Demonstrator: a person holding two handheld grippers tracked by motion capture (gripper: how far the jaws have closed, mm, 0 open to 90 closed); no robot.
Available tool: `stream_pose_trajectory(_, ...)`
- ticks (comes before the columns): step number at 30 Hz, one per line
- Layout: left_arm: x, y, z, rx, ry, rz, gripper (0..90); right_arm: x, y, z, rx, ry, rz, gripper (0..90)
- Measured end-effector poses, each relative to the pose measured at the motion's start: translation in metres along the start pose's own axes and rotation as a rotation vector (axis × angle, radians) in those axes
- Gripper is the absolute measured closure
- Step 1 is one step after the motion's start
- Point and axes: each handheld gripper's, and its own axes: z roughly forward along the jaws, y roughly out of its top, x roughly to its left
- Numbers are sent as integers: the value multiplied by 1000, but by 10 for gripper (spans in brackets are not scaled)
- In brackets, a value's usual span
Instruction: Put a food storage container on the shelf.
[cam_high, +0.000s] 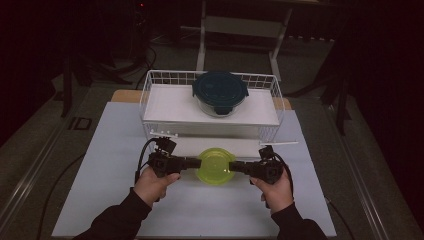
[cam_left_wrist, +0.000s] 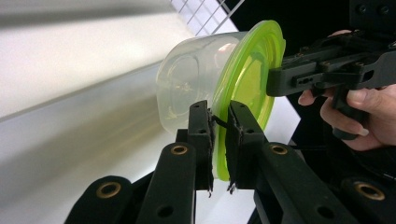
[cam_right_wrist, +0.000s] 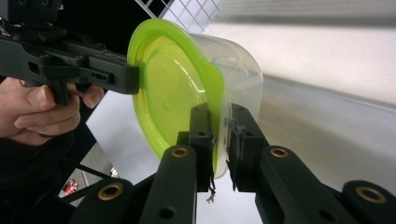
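1. High view: the person holds the green-lidded container (cam_high: 215, 166) between both tools, just in front of the white wire rack (cam_high: 150, 100) and level with its lower shelf. The left gripper (cam_high: 196, 162) clamps the lid's left rim, and the right gripper (cam_high: 233, 167) clamps the right rim. A dark-lidded glass container (cam_high: 220, 93) sits on the rack's upper shelf. The step looks like carrying the tub to or from the lower shelf. To do it well, both hands should move together at one height, so the rim neither twists nor slips.

2. Left gripper view: the left gripper (cam_left_wrist: 220, 122) is clenched on the green lid (cam_left_wrist: 247, 79) at its edge, with the clear tub (cam_left_wrist: 196, 88) beyond. Here the container's short axis, running from lid to base, lies across the picture. The lid's flat face is toward the right gripper (cam_left_wrist: 273, 84), which is closed on the far rim.

3. Right gripper view: the right gripper (cam_right_wrist: 221, 122) grips the rim likewise. The lid's face points left and the clear tub's base points right, toward the white shelf (cam_right_wrist: 327, 60). The left gripper (cam_right_wrist: 137, 78) bites the opposite edge. An even squeeze from both sides should keep the lid seated.
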Motion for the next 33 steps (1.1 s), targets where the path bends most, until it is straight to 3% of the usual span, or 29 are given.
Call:
stream_pose_trajectory(8,-13,12,-13,-25,2,26,807,12,12,-13,-35,17,-17,812)
stream_pose_trajectory(14,-29,32,-30,-64,5,63,808,27,30,-26,-74,12,-50,812)
stream_pose_trajectory(25,-42,53,-51,-108,0,82,809,45,53,-39,-110,13,-93,812)
stream_pose_trajectory(26,-45,61,-56,-116,3,87,809,49,63,-42,-122,15,-101,811)
stream_pose_trajectory(33,-52,81,-68,-153,1,113,809,59,85,-52,-158,11,-126,812)
